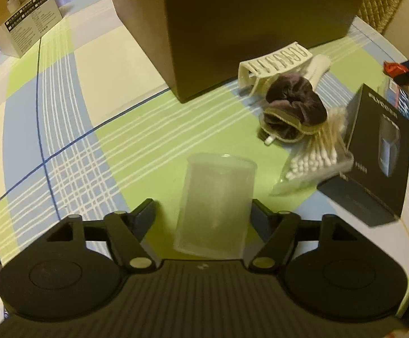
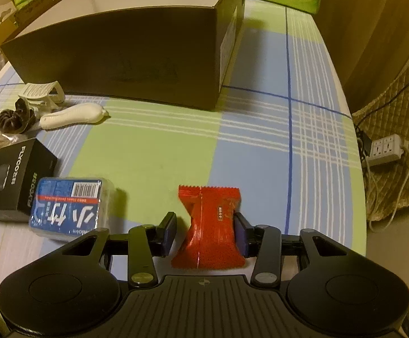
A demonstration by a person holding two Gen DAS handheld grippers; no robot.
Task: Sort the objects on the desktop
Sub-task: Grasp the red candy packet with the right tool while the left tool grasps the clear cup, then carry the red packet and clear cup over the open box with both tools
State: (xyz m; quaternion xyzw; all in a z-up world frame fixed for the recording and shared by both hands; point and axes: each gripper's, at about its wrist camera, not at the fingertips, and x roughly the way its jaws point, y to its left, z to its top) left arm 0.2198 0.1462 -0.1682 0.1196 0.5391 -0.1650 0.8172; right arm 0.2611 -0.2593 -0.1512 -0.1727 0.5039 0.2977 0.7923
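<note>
Left wrist view shows my left gripper [image 1: 214, 211] with a frosted translucent container [image 1: 214, 205] standing between its 2 fingers. Both fingers sit close to its sides, but I cannot tell whether they actually press it or merely flank it. Ahead and to the right of that tool lies a cluster: a bag of cotton swabs [image 1: 314, 157], a dark scrunchie [image 1: 294, 104] and a white hair claw clip [image 1: 274, 62], with a black Flyco box [image 1: 373, 152] further right. The large brown box [image 1: 246, 36] stands straight ahead.

In the right wrist view, my right gripper [image 2: 204, 232] is pinching a red snack packet [image 2: 210, 225] at its waist; the wrapper bows inward, so the fingers are pressed onto it. Just left of this tool lies a blue floss-pick case [image 2: 69, 208], touching the Flyco box [image 2: 10, 183] beyond it. The brown box [image 2: 125, 56] is ahead, and a white handled item [image 2: 72, 117] lies ahead-left on the checked tablecloth [image 2: 260, 140].

My judgement on risks: the container looks smooth and tilted, so a light or off-centre grip could let it slip or tip as I lift. The packet is soft and crinkled, and it could slide out if I swing quickly. Carrying both at once toward the brown box, my 2 tools could collide or knock the cluster.
</note>
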